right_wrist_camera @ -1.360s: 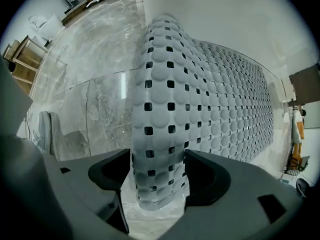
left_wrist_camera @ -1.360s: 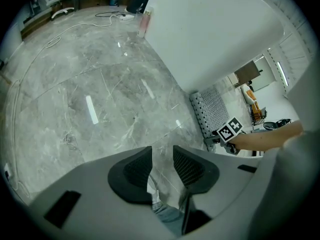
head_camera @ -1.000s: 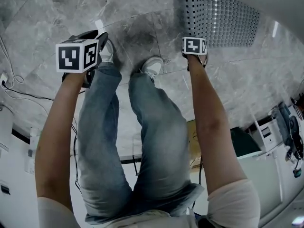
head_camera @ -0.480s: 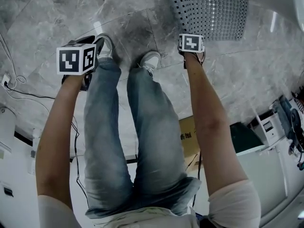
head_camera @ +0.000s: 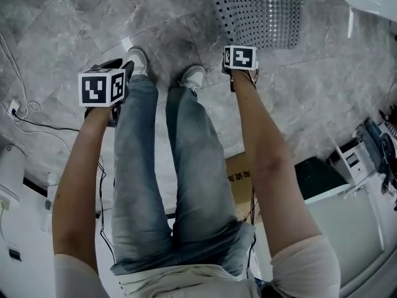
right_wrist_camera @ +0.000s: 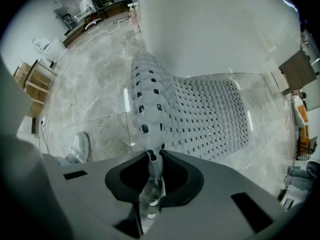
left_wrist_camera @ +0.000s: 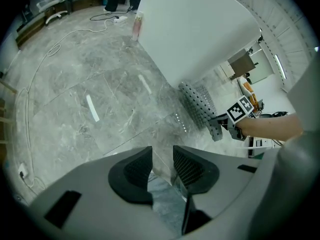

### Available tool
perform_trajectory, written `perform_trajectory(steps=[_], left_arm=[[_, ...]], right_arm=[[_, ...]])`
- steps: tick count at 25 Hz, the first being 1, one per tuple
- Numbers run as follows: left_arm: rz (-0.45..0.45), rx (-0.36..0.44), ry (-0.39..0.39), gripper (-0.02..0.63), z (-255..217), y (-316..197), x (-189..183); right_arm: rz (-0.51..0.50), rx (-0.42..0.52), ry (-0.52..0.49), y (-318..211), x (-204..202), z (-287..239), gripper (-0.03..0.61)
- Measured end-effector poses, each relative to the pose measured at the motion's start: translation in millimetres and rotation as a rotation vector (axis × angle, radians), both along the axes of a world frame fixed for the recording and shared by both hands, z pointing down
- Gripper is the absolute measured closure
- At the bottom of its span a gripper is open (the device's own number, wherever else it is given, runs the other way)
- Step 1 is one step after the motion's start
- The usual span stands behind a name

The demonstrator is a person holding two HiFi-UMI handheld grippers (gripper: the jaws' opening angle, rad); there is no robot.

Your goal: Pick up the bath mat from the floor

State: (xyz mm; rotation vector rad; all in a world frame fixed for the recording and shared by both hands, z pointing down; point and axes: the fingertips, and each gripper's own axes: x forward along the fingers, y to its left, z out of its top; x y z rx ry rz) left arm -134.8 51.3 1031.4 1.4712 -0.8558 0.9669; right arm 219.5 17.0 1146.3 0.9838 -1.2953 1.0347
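Note:
The bath mat point(head_camera: 260, 11) is grey, perforated with many small holes, and lies on the marble floor ahead of my right hand. My right gripper point(head_camera: 240, 59) is at the mat's near edge. In the right gripper view the mat point(right_wrist_camera: 200, 114) rises in a fold into my right gripper point(right_wrist_camera: 151, 159), whose jaws are closing with the mat's edge pinched between the pads. My left gripper point(head_camera: 111, 73) hangs beside the left knee, away from the mat. Its jaws point(left_wrist_camera: 162, 166) stand slightly apart with only floor between them. From there the mat point(left_wrist_camera: 197, 104) shows with the right gripper point(left_wrist_camera: 227, 121) on it.
A person's two shoes point(head_camera: 138, 61) point(head_camera: 194, 76) stand on the floor between the grippers. A white wall or tub side point(right_wrist_camera: 210, 29) rises just behind the mat. Cables point(head_camera: 18, 113) trail at the left, and a cardboard box point(head_camera: 239, 172) sits behind the legs.
The right gripper has come down onto the mat's near edge. The left gripper has dropped a little beside the knee.

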Motion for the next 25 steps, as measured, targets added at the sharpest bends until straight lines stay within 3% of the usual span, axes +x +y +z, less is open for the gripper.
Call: perform_trajectory(steps=[14,19,25], left_arm=[[-0.032,0.012,0.032,0.474,-75.4,17.1,-3.8],[0.003,0.028,0.063,0.476,-106.0,20.7,2.4],[0.008,0.079,0.053,0.557,-140.4,10.7,-3.9]], right_arm=[[-0.032,0.014,-0.103,40.3,-59.0,-109.6,0.517],[-0.001,0.035,-0.152,47.4,-85.2,-148.9,0.517],[0.028,0.072,-0.215,42.1,-115.0,-197.1,0.518]])
